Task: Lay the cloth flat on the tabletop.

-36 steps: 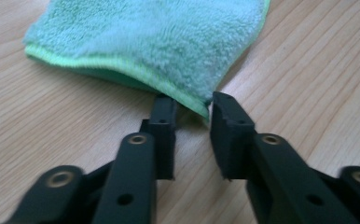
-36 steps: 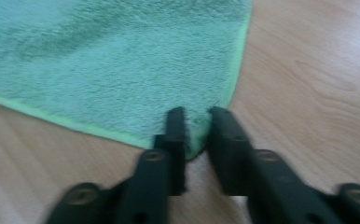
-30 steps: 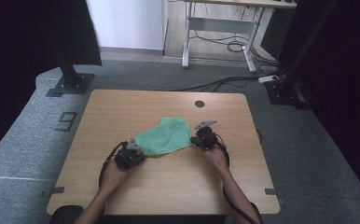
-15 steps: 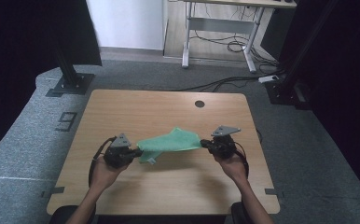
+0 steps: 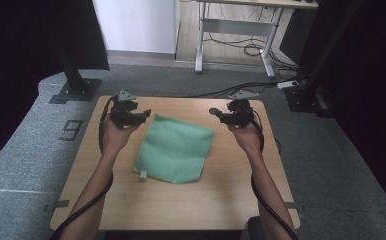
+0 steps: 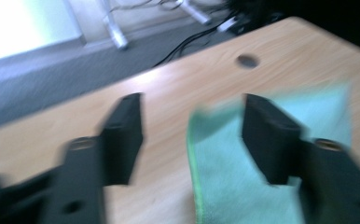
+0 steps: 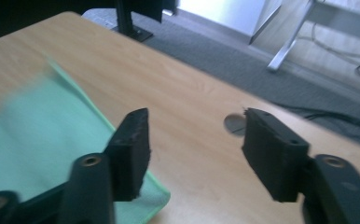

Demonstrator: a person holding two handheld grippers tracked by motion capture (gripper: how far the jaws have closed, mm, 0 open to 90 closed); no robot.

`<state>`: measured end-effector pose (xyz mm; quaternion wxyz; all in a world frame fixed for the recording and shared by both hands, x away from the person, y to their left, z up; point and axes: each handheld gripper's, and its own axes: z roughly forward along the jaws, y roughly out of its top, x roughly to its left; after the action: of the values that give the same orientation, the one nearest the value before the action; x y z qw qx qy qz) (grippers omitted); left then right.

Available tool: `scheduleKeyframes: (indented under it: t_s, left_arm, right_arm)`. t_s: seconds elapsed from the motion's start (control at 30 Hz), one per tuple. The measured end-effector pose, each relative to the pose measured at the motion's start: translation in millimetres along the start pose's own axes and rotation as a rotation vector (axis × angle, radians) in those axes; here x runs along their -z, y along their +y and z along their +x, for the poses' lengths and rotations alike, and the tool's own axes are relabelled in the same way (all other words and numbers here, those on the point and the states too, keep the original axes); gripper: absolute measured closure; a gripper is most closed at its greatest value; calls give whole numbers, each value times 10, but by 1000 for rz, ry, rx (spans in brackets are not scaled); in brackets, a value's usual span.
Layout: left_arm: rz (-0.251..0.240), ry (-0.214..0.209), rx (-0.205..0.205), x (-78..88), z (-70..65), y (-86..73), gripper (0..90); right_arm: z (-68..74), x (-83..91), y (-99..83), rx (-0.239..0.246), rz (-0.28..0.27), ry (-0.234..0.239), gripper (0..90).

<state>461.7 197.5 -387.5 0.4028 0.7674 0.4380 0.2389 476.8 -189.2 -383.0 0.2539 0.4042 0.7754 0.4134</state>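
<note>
Cloth (image 5: 175,148) is spread flat mid-table (image 5: 131,210), touched by neither gripper. The left gripper (image 5: 143,116) and right gripper (image 5: 219,116) have just been opening; their jaws stand apart with nothing between them. For folding, two neighbouring corners should be pinched together and carried over evenly, so that edges are matched and no wrinkle is trapped.

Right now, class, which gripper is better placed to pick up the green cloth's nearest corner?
Left, probably. The left gripper sits open right beside the square green microfibre cloth; the right gripper is farther off.
</note>
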Motion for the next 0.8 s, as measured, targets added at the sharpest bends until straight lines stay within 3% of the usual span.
scheduleKeyframes:
  t_s: [0.03, 0.07, 0.1, 0.2, 0.23, 0.63, 0.8]
  left_arm:
    - [27, -33, 5, -49, 46, -218, 355]
    - [27, -33, 5, -49, 46, -218, 339]
    - [65, -41, 13, -98, 84, -366, 323]
    - [83, -56, 20, -136, 113, -508, 302]
    - [92, -81, 22, -144, 116, -582, 298]
    - [106, -147, -57, -119, -28, -714, 209]
    - [113, -165, -59, -117, -45, -775, 174]
  right_arm:
    - [0, -22, -102, 3, 10, 22, 388]
    - [6, -39, -186, 13, 25, 32, 386]
    - [12, -60, -264, 20, 41, 30, 376]
    - [10, -85, -378, 22, 68, 37, 370]
    - [13, -93, -487, 10, 77, 51, 356]
    - [107, -37, -729, -2, 64, 108, 255]
    - [139, -38, -797, -19, 67, 123, 216]
